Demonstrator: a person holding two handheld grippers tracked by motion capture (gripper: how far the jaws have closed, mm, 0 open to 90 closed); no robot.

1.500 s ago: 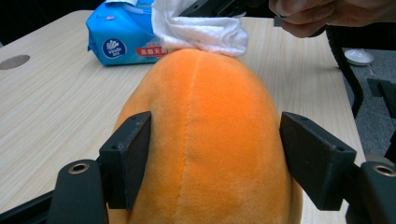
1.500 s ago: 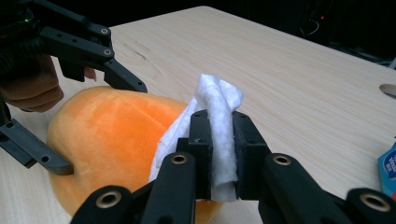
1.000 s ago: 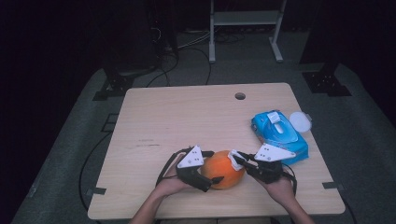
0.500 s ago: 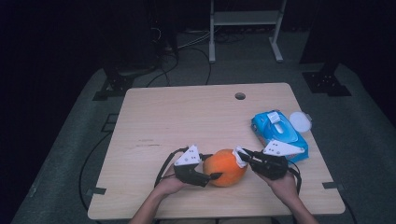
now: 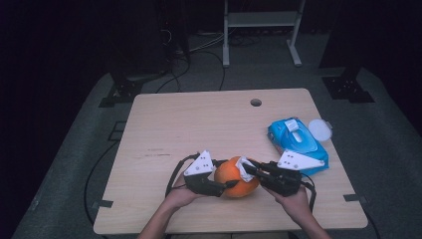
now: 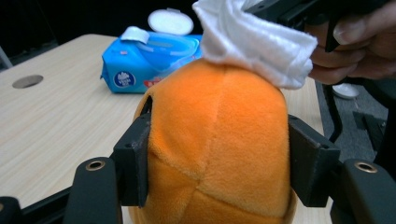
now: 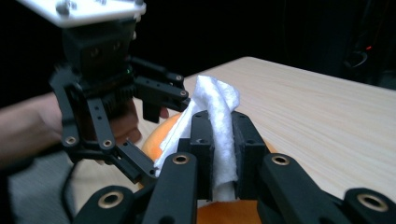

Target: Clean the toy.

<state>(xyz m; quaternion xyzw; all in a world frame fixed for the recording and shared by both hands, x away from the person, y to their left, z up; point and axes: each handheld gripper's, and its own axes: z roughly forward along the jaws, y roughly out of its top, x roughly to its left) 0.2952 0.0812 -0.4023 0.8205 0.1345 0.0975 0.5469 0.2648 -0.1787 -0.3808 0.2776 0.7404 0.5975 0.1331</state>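
Note:
An orange plush ball (image 5: pixel 230 180) sits near the table's front edge between both hands. My left gripper (image 5: pixel 225 175) comes in from the left, and its jaws have just been closing. In the left gripper view its pads (image 6: pixel 135 158) press both sides of the ball (image 6: pixel 215 116). My right gripper (image 5: pixel 247 168) reaches in from the right, shut on a folded white wipe (image 5: pixel 243 165). The wipe (image 6: pixel 252 42) rests on top of the ball. In the right gripper view the wipe (image 7: pixel 215 100) stands pinched between the two black jaws, with the left gripper's body (image 7: pixel 102 74) just behind.
A blue pack of wet wipes (image 5: pixel 297 140) lies at the right of the wooden table (image 5: pixel 199 129), its round white lid (image 5: pixel 319 129) flipped open. A cable hole (image 5: pixel 256 102) is near the far edge. Cables and a metal stand sit on the dark floor beyond.
The left gripper's jaws, wide a second ago, have closed onto the sides of the orange ball. The right gripper keeps the wipe on the ball's top, and both hands rose slightly.

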